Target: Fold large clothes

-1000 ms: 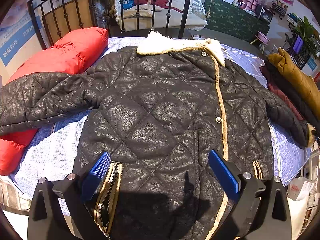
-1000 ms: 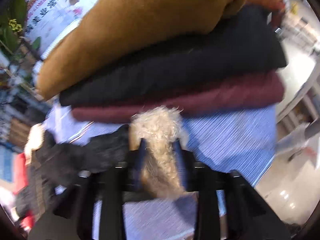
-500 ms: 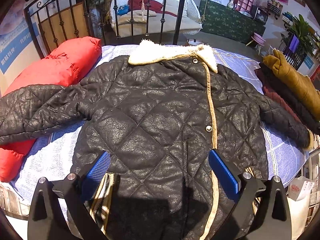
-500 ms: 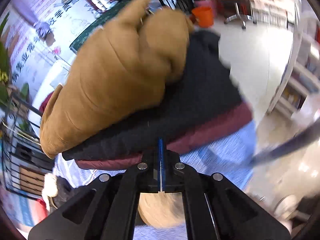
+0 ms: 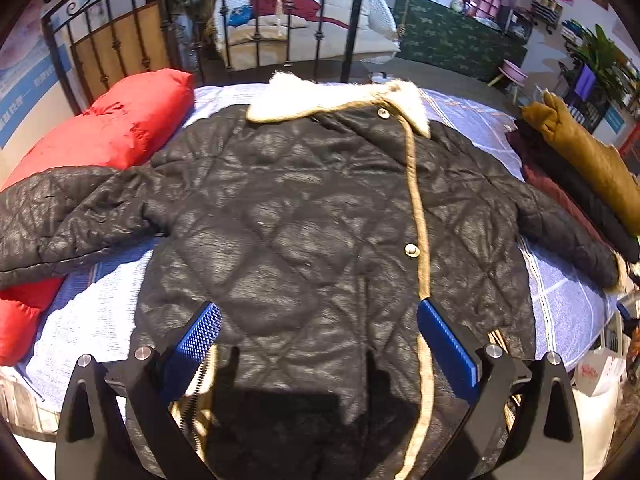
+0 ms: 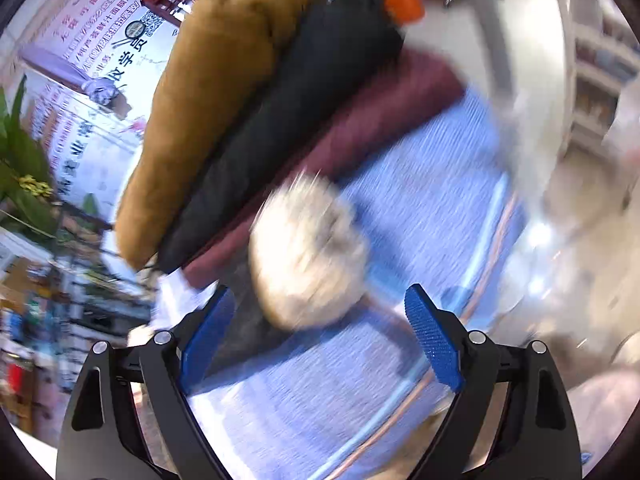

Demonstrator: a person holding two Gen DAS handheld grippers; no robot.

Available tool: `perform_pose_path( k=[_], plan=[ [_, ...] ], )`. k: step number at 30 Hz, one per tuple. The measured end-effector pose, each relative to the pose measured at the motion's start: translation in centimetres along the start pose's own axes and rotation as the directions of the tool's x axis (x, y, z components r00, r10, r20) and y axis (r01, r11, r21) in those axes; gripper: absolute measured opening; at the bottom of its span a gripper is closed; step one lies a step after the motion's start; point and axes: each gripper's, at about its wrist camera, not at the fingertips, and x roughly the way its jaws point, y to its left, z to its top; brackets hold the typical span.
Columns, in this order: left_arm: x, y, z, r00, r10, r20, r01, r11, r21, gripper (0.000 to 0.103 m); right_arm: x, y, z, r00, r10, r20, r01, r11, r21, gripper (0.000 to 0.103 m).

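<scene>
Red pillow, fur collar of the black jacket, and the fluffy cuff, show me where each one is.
red pillow [image 5: 132, 128], left wrist view, its upper face.
fur collar [image 5: 320, 94], left wrist view, middle of the pale fleece.
fluffy cuff [image 6: 308, 256], right wrist view, centre of the blurred fur.

Bright indoor light; right wrist view motion-blurred; fisheye edges warped, vignetted.

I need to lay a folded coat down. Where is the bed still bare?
Bare sheet lies below the left sleeve, beside the red pillow; another strip lies below the right sleeve. The jacket fills the middle; the stack crowds the right edge.
</scene>
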Motion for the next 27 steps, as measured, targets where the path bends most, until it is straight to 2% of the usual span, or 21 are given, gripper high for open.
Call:
perform_pose_path(
  k=[2,3,6,8,10,12,15,17,19,21,23,25,26,27],
  plan=[
    [0.0,-0.5,-0.3,1.000,-0.007,-0.004,0.007,1.000,0.011,0.097,1.6,0.2,-0.5,1.000,0.020,-0.023,-0.019,0.999,0.041,0.086],
    [0.0,-0.6,-0.4,1.000,-0.011,-0.004,0.011,1.000,0.014,0.097,2.7,0.6,-0.9,1.000,0.014,-0.024,-0.012,0.998,0.061,0.081],
    [-0.3,-0.4,-0.8,1.000,-0.019,0.004,0.018,1.000,0.009,0.097,5.1,0.0,-1.2,0.999,-0.035,-0.003,0.035,0.990,0.140,0.064],
    [-0.4,0.1,-1.1,1.000,-0.013,0.005,0.013,1.000,-0.002,0.097,5.8,-0.9,-1.0,1.000,-0.030,0.008,0.028,0.980,0.197,0.054],
    [-0.2,0.9,-1.4,1.000,0.001,0.002,-0.001,1.000,-0.012,0.097,5.9,-1.2,-1.4,1.000,-0.028,0.009,0.025,0.977,0.212,0.037],
    [0.3,2.0,-1.8,1.000,0.022,-0.001,-0.022,0.999,-0.023,0.097,5.3,0.1,-1.4,0.998,-0.049,0.031,0.044,0.987,0.156,0.028],
    [1.2,4.2,-2.0,0.998,0.061,-0.020,-0.062,0.997,-0.051,0.097,3.1,4.4,-1.5,0.990,-0.098,0.103,0.098,0.995,-0.002,0.025],
    [1.4,5.8,-2.0,0.997,0.071,-0.022,-0.072,0.994,-0.087,0.097,1.3,7.5,-1.0,0.985,-0.076,0.156,0.088,0.993,-0.076,0.024],
    [1.0,7.1,-1.7,0.995,0.098,0.000,-0.097,0.990,-0.104,0.097,-0.8,12.7,-1.0,0.977,-0.036,0.212,0.078,0.978,-0.193,0.024],
    [0.6,7.9,-1.6,0.991,0.127,0.027,-0.124,0.986,-0.109,0.097,-2.0,18.3,-1.7,0.969,0.007,0.248,0.079,0.939,-0.335,0.024],
    [0.3,8.8,-1.4,0.988,0.146,0.042,-0.140,0.983,-0.120,0.097,-2.2,24.5,-3.7,0.963,0.049,0.263,0.091,0.864,-0.495,0.024],
    [-0.1,9.9,-1.4,0.988,0.143,0.051,-0.134,0.980,-0.149,0.097,-1.1,31.5,-7.0,0.971,0.108,0.212,0.056,0.761,-0.646,0.024],
    [-0.3,10.3,-1.5,0.988,0.142,0.054,-0.132,0.978,-0.162,0.097,-0.4,33.7,-8.3,0.974,0.127,0.186,0.035,0.730,-0.682,0.023],
    [-0.5,10.8,-1.6,0.988,0.145,0.058,-0.133,0.976,-0.175,0.097,0.7,36.8,-10.6,0.978,0.152,0.144,0.002,0.682,-0.732,0.022]
  ],
)
